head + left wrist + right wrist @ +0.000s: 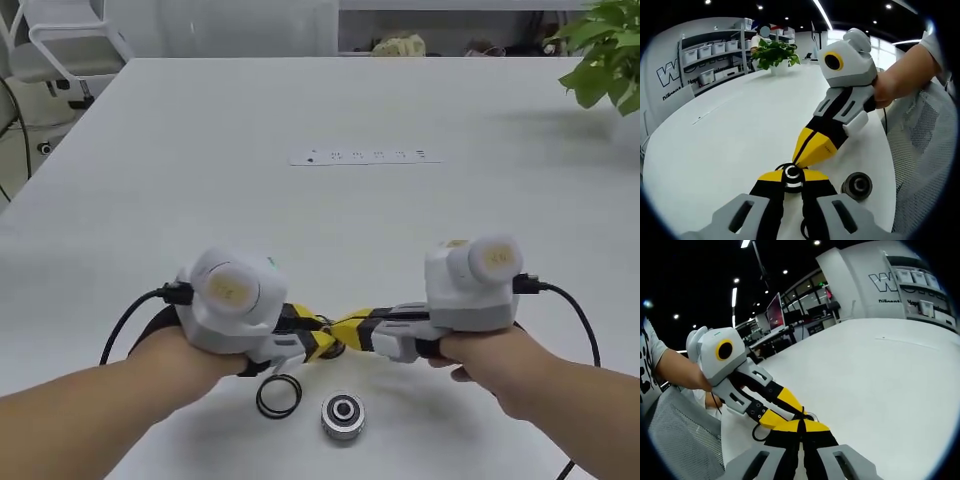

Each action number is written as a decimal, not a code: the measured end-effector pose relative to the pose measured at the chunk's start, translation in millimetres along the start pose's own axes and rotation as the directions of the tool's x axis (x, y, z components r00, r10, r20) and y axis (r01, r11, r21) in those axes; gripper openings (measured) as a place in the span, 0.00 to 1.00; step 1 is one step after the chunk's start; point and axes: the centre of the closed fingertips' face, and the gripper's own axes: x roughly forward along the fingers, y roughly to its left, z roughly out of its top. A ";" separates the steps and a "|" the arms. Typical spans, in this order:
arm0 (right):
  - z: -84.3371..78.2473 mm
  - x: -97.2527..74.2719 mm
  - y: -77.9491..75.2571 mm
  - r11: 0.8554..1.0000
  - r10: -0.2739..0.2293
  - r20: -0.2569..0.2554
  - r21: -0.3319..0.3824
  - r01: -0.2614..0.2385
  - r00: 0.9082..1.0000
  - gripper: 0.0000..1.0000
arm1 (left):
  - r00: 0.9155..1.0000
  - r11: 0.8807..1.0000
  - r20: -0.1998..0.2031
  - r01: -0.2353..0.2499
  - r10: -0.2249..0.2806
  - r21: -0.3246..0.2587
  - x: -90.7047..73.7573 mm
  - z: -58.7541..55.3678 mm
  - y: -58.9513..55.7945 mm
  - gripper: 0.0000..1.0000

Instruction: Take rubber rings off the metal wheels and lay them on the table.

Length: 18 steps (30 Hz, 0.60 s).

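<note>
Head view: a loose rubber ring (279,395) and a metal wheel (343,414) are seen lying on the bench (400,120). Left gripper view: a second wheel (792,181) is pinched by the jaws of the left gripper (792,176). Right gripper view: the jaws of the right gripper (801,422) are pressed together on its mounted ring (811,416).

Two wheels (343,413), two rings (278,396), two tongs (322,345)

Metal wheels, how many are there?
2. One metal wheel lies on the table beside the rubber rings. The other wheel sits in the left gripper's jaws, where the right gripper's jaws meet it. More may be hidden behind the grippers.
</note>
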 end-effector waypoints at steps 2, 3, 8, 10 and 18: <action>-0.4 -0.4 -0.6 1.000 -0.002 0.000 0.008 0.002 1.000 0.00 | 1.000 1.000 0.001 0.004 -0.004 -0.007 0.2 0.2 0.1 0.08; -1.2 -0.7 -1.8 1.000 -0.008 -0.002 0.010 0.008 1.000 0.00 | 1.000 1.000 0.001 0.006 -0.006 -0.007 0.3 0.5 -0.3 0.08; -1.4 -2.7 -4.3 1.000 -0.016 -0.003 0.011 0.016 1.000 0.00 | 1.000 1.000 -0.004 0.014 -0.014 -0.005 0.8 0.4 -0.6 0.08; -1.1 -3.3 -5.1 1.000 -0.020 -0.002 0.012 0.020 1.000 0.00 | 1.000 1.000 -0.006 0.019 -0.019 -0.001 0.9 0.3 -0.5 0.08; 1.7 -6.1 -5.4 1.000 -0.023 0.006 0.016 0.023 1.000 0.00 | 1.000 1.000 -0.009 0.024 -0.024 0.014 -2.1 2.9 -0.4 0.07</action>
